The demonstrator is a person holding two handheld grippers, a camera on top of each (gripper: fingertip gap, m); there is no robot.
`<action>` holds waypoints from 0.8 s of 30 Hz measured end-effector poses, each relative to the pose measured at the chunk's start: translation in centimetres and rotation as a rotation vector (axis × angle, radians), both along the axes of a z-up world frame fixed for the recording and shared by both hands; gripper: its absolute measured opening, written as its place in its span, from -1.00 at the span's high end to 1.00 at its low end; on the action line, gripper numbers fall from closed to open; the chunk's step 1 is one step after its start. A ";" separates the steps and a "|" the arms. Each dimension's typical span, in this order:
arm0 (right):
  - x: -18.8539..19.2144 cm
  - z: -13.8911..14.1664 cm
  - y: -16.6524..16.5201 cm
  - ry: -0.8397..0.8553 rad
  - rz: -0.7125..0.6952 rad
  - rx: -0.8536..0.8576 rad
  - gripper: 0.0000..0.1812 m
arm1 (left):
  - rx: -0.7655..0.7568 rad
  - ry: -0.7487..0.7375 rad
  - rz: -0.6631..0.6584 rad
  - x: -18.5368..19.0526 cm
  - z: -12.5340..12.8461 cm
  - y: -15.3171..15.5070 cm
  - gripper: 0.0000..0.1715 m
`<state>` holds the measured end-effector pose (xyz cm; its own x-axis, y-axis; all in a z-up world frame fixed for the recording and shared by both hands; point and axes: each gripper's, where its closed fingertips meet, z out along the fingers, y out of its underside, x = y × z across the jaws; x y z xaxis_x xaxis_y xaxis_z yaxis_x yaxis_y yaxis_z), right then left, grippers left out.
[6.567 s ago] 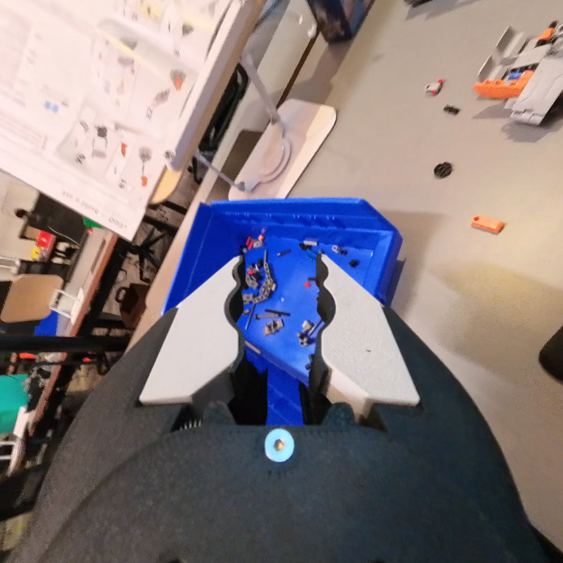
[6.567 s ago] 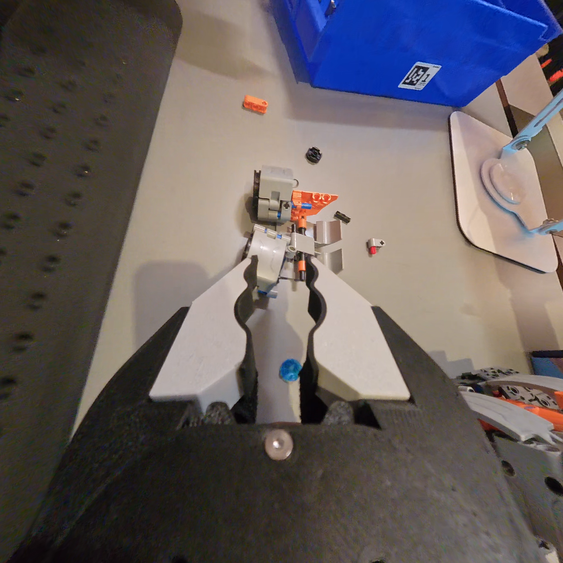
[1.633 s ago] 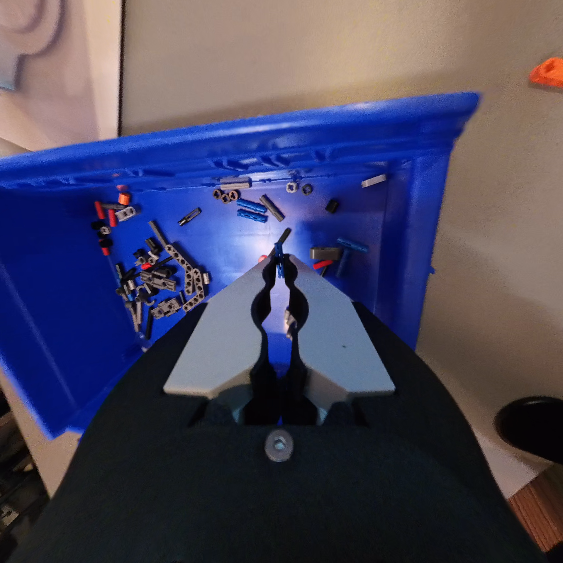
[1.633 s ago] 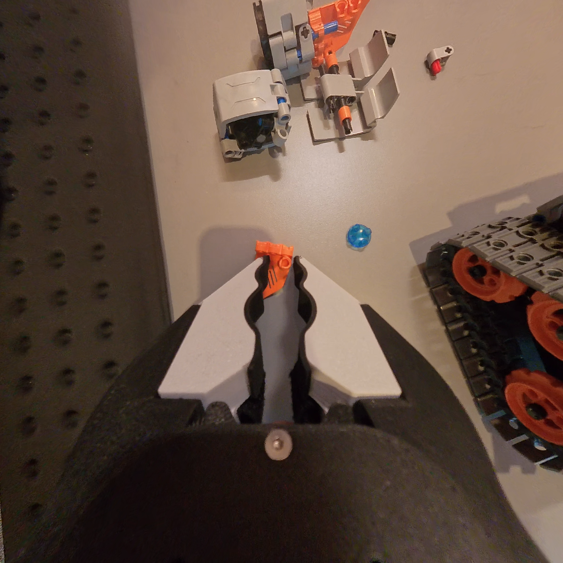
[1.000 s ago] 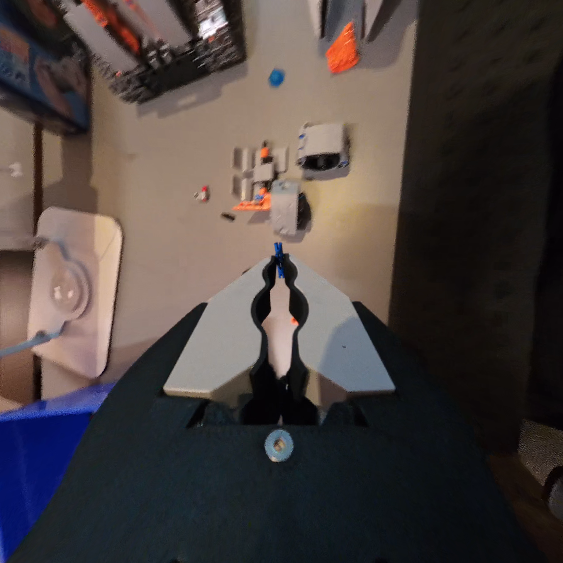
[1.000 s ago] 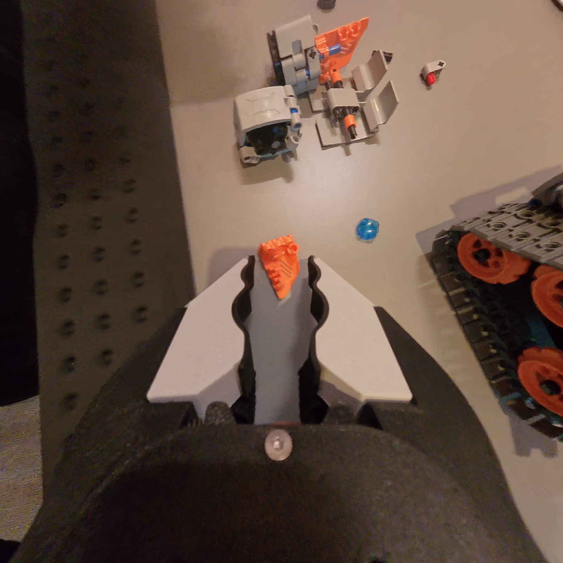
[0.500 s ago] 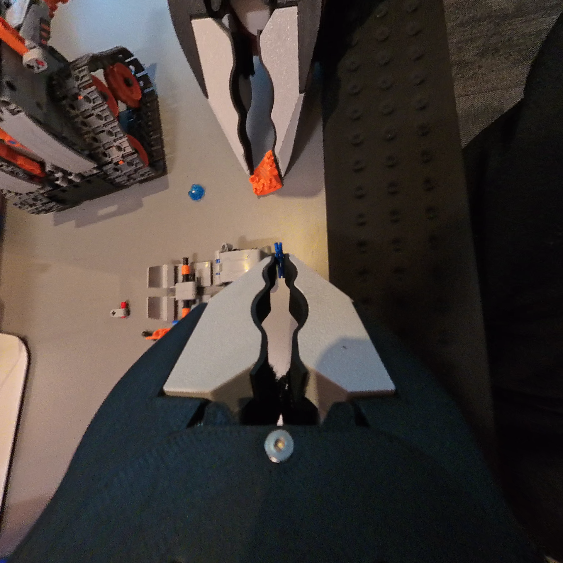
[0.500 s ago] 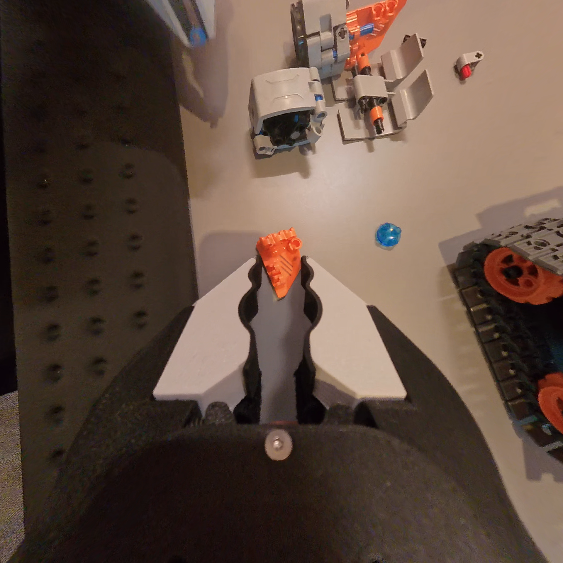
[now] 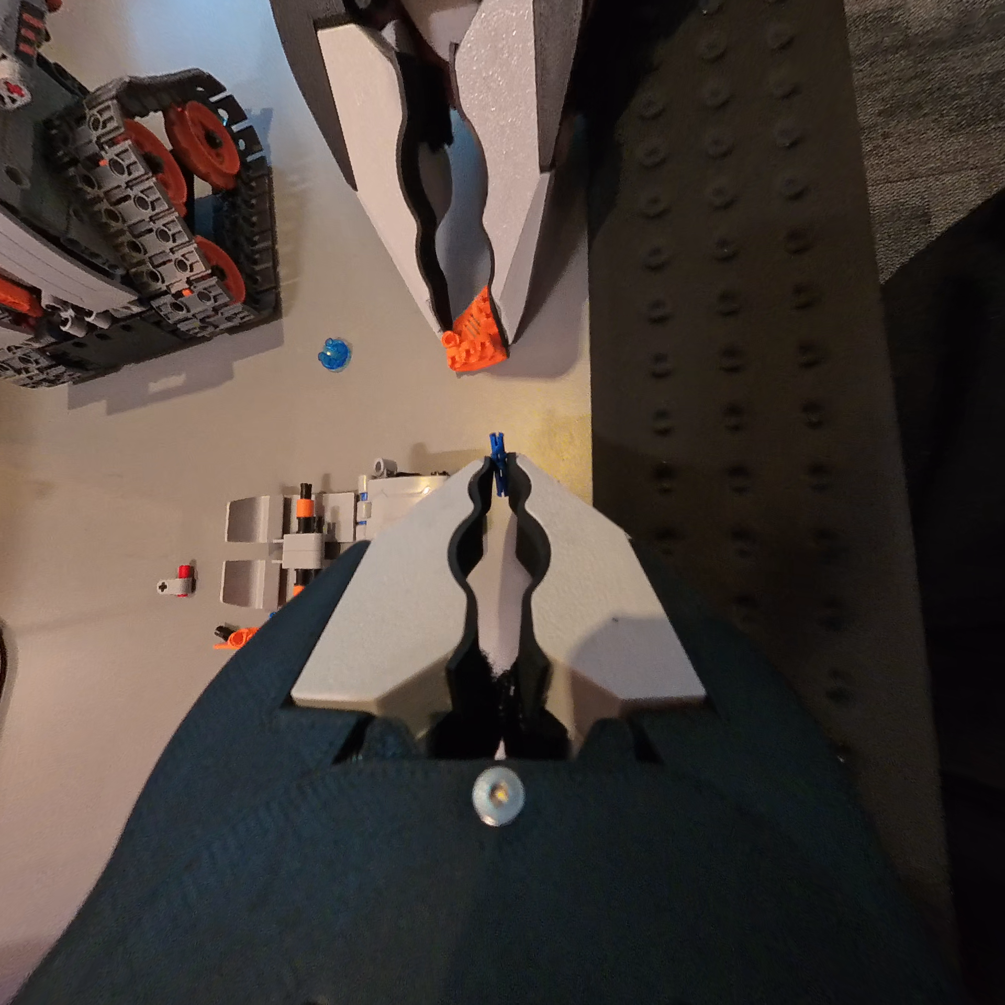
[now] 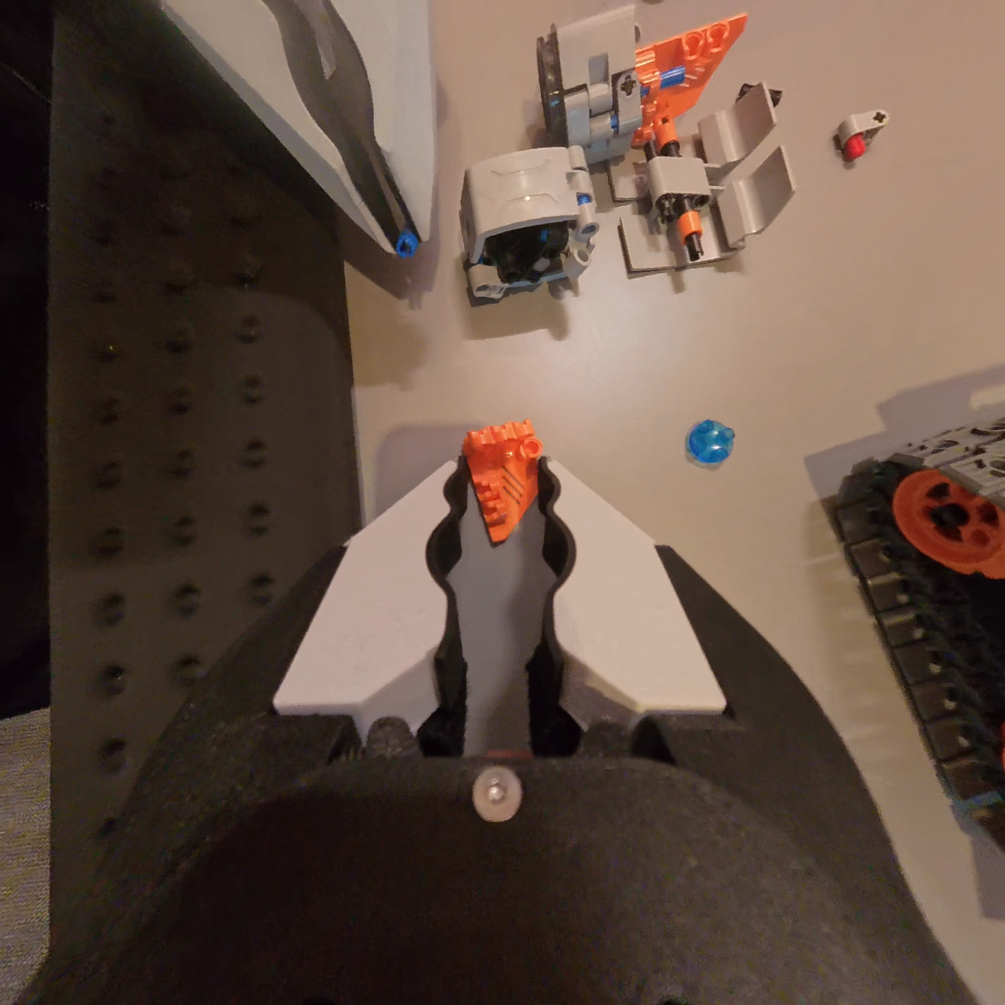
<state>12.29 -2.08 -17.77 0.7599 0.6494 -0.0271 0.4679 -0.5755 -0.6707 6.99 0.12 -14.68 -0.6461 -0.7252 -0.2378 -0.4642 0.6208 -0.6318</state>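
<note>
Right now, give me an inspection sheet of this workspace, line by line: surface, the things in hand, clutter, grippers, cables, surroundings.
Surface: pale grey table, edged by a dark dimpled mat.
Things in hand: orange wedge piece and small blue pin.
Clutter: grey cab assembly, grey and orange sub-assembly, clear blue round stud, small grey connector with red pin, tracked vehicle with orange wheels, all lying apart from one another on the table.
Grippers: right gripper shut on the orange wedge piece; left gripper shut on the small blue pin; tips face each other, apart.
Cables: nothing seen.
Surroundings: grey fabric beyond the mat.
</note>
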 end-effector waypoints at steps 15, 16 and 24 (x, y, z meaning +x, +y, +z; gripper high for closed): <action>-1.8 1.3 0.0 0.203 0.026 -0.038 0.77 | 0.041 -0.071 -0.008 0.8 -0.7 -0.8 0.97; -2.1 1.2 0.0 0.200 0.036 -0.044 0.76 | 0.043 -0.068 -0.013 0.7 -0.9 -1.0 0.97; -3.1 0.3 0.3 0.083 0.052 -0.043 0.76 | 0.099 -0.080 -0.027 1.0 -1.7 -1.4 0.98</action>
<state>9.16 -1.81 -17.51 0.7192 0.6848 -0.1172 0.4418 -0.5809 -0.6836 7.99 -1.29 -16.40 -0.6414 -0.6780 -0.3591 -0.3969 0.6938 -0.6009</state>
